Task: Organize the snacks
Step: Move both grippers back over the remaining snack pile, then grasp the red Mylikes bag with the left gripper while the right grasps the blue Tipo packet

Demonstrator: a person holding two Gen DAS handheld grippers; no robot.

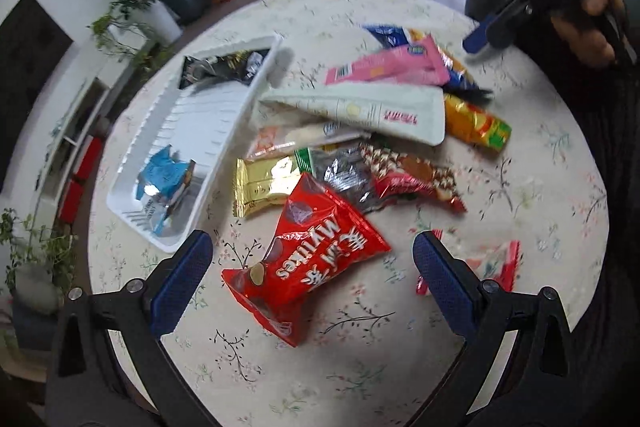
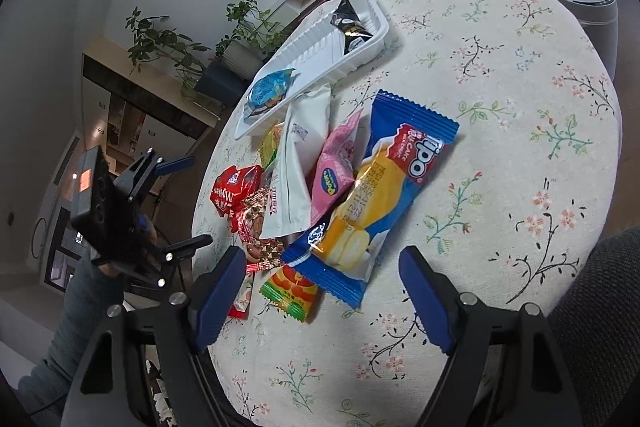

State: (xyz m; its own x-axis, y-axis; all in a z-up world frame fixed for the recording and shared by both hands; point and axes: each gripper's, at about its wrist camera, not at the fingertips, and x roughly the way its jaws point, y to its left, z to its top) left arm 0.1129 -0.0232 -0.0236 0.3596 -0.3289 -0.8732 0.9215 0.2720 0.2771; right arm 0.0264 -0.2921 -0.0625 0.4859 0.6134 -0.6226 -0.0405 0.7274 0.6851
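With both tongs (image 1: pixel 312 275) (image 2: pixel 322 291) agape and empty, you hover over the glossy red crinkled snack bag (image 1: pixel 308 263); next, clamp it for the white ribbed plastic tray (image 1: pixel 180 131).

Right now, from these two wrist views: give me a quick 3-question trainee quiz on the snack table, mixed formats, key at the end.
1. How many snack packets lie in the white tray?
2. True or false: the left tool is shut on the red Mylikes bag.
3. Multiple choice: which packet lies nearest the right tool? A) the blue and yellow Tipo cake B) the black packet C) the light blue packet

Key:
1. Two: the black packet at one end, the light blue packet at the other.
2. False. Its jaws stand open either side of the bag, with no pad pressing on it.
3. A
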